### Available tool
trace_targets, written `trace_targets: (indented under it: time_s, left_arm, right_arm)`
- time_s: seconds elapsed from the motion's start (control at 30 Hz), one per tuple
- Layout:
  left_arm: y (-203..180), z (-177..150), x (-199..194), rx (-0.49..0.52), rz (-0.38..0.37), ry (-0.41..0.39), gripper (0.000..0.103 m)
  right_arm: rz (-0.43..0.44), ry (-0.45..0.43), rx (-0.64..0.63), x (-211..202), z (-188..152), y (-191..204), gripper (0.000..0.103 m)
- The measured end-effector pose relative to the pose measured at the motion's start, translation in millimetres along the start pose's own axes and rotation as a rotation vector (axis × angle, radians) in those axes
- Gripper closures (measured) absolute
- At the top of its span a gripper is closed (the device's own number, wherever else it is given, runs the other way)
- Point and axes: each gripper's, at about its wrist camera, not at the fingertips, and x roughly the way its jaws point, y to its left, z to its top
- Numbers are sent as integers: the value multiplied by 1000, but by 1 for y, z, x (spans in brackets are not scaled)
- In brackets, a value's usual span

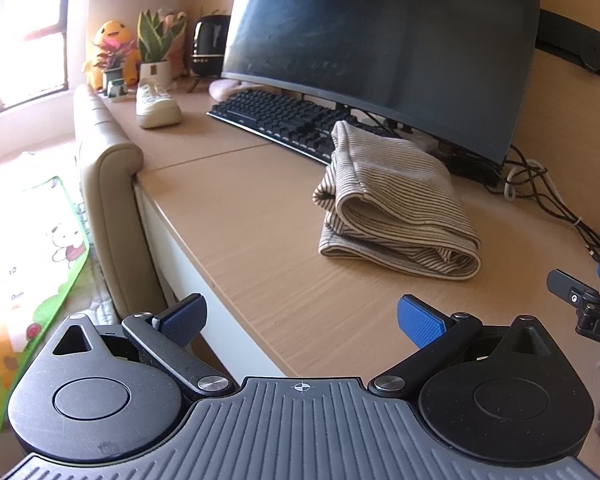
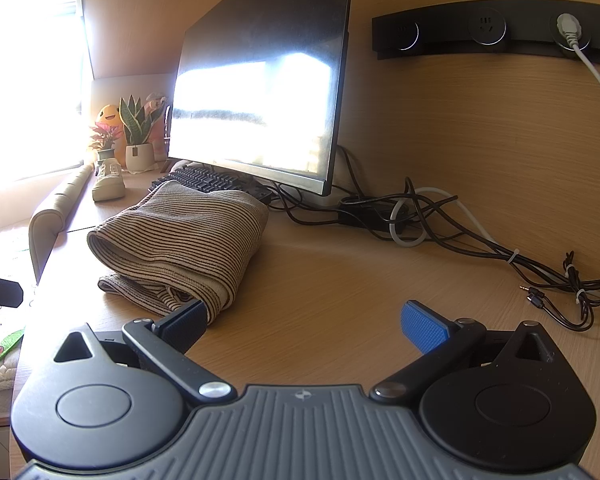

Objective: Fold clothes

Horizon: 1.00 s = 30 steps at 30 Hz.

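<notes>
A beige garment with thin dark stripes lies folded in a compact stack on the wooden desk, in front of the keyboard. My left gripper hangs open over the desk's front edge, well short of the garment, with nothing between its blue pads. In the right wrist view the same folded garment sits left of centre. My right gripper is open just in front of it, its left fingertip close against the fold's near corner. The right gripper's tip shows at the left view's right edge.
A dark monitor and black keyboard stand behind the garment. A white sneaker, potted plants and a yellow plush toy sit at the far left. Tangled cables run along the right. A padded chair back adjoins the desk's left edge.
</notes>
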Motion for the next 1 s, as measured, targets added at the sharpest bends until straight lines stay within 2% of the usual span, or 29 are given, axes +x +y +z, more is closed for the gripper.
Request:
trace_targets:
  time_s: [1.0]
  left_arm:
    - [-8, 2, 2, 36, -9, 7, 0]
  right_arm:
    - [1, 7, 10, 1, 1, -1, 0]
